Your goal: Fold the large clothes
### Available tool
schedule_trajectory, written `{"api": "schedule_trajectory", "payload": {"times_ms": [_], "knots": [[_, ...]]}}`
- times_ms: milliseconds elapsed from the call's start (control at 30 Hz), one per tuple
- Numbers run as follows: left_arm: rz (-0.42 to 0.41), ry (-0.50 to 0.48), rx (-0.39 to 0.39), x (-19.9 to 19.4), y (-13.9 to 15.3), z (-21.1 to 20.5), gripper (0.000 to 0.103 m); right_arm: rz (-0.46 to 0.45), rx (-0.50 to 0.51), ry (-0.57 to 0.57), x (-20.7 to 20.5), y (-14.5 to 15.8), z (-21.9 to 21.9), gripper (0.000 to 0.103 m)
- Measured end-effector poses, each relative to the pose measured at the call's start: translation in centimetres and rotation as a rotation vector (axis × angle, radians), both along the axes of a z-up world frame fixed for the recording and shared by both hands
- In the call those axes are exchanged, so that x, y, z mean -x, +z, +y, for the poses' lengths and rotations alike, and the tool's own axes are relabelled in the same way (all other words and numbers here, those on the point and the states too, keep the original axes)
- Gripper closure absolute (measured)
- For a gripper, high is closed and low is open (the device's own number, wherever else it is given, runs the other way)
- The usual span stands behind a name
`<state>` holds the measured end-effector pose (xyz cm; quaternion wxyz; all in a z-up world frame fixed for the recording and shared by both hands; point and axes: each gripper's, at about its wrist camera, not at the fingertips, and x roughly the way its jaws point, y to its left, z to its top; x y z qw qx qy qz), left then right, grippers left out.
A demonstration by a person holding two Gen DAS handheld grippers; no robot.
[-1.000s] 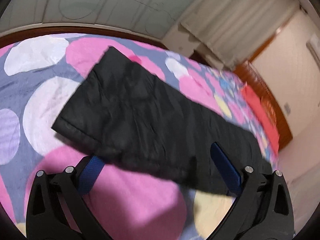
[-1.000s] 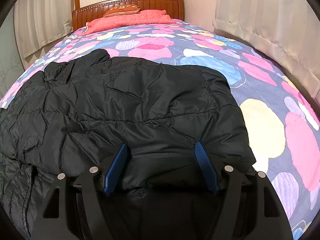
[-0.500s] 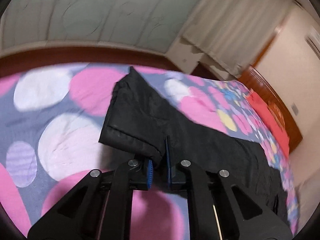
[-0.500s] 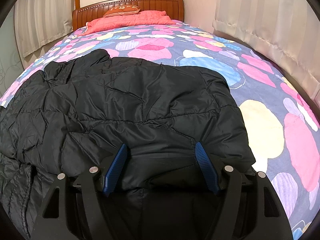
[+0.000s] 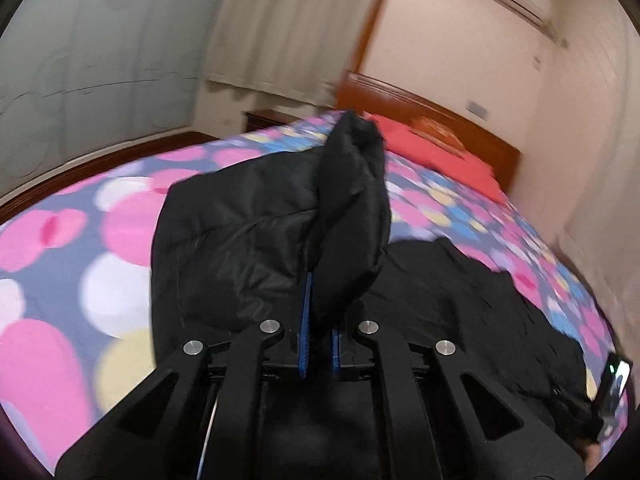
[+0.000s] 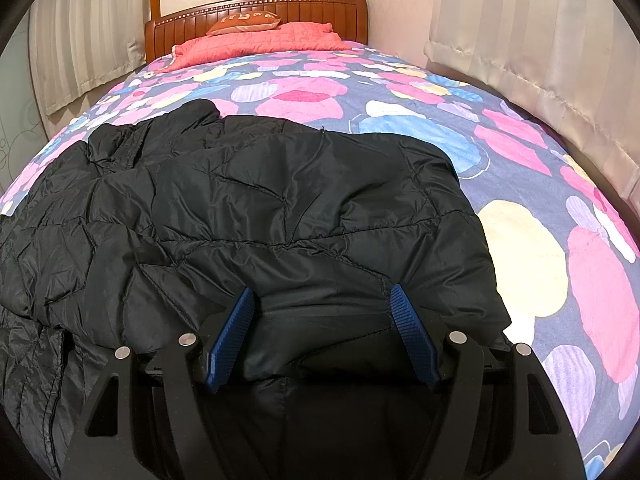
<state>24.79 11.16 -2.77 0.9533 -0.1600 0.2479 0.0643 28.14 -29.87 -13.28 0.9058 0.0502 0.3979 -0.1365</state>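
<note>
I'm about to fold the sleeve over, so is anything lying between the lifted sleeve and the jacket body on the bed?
Nothing visible does. The left gripper is shut on the sleeve; the jacket lies bare beyond it.

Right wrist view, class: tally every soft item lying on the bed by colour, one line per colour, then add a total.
Black quilted puffer jacket: 1
Coral-red quilted blanket: 1
Orange embroidered pillow: 1
Multicoloured dotted bedsheet: 1
Total: 4
</note>
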Motion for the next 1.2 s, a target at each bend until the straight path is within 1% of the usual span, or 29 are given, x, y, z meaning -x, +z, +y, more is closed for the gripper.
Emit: {"api": "schedule_trajectory", "payload": {"times_ms": [67,167,200,267,400,567,633,700,733,767,800,833,867,1000,1100,1200], "knots": [[0.017,-0.064,-0.024,-0.9,-0.2,-3.1,0.096,-0.001,-0.001,0.0,0.0,0.0,0.0,0.033],[0.052,-0.136,-0.045,-1.8,-1.4,-6.5,0.096,-0.001,0.0,-0.001,0.0,-0.1,0.1,0.033],[0.06,-0.152,-0.051,-2.3,-1.9,-7.1,0.096,-0.001,-0.001,-0.001,0.0,0.0,0.0,0.033],[0.081,-0.194,-0.079,-2.8,-2.6,-9.6,0.096,-0.001,0.0,-0.002,0.0,0.0,0.0,0.033],[0.112,-0.257,-0.101,-4.1,-3.9,-12.8,0.096,-0.001,0.0,-0.002,0.0,0.0,0.0,0.033],[0.12,-0.338,-0.117,-5.3,-4.6,-17.2,0.096,-0.002,0.0,-0.002,-0.1,0.0,0.0,0.033],[0.137,-0.383,-0.136,-5.8,-5.0,-19.5,0.096,-0.001,0.001,-0.003,0.0,0.0,0.1,0.033],[0.162,-0.407,-0.157,-6.1,-5.5,-21.0,0.092,-0.001,0.001,-0.003,-0.1,0.0,0.0,0.033],[0.17,-0.412,-0.167,-6.0,-5.6,-21.4,0.084,-0.001,0.001,-0.003,-0.1,0.0,0.1,0.033],[0.172,-0.418,-0.169,-5.9,-5.7,-21.6,0.07,-0.001,0.001,-0.003,-0.1,0.0,0.1,0.033],[0.165,-0.425,-0.163,-5.5,-5.6,-21.6,0.063,-0.001,0.002,-0.003,-0.1,0.0,0.1,0.033],[0.153,-0.419,-0.158,-5.0,-5.3,-21.5,0.052,0.0,0.003,-0.003,-0.1,0.0,0.1,0.033],[0.145,-0.413,-0.158,-4.6,-5.1,-21.4,0.049,0.0,0.003,-0.003,-0.1,0.0,0.1,0.033],[0.155,-0.415,-0.149,-3.3,-4.3,-20.3,0.047,0.006,0.005,-0.004,-0.2,0.4,-0.1,0.033],[0.154,-0.393,-0.128,-1.9,-3.5,-18.1,0.043,0.016,0.009,-0.003,-0.3,1.4,0.2,0.033],[0.133,-0.345,-0.112,-0.2,-3.0,-14.7,0.041,-0.025,-0.044,0.038,0.2,3.4,1.5,0.033]]}}
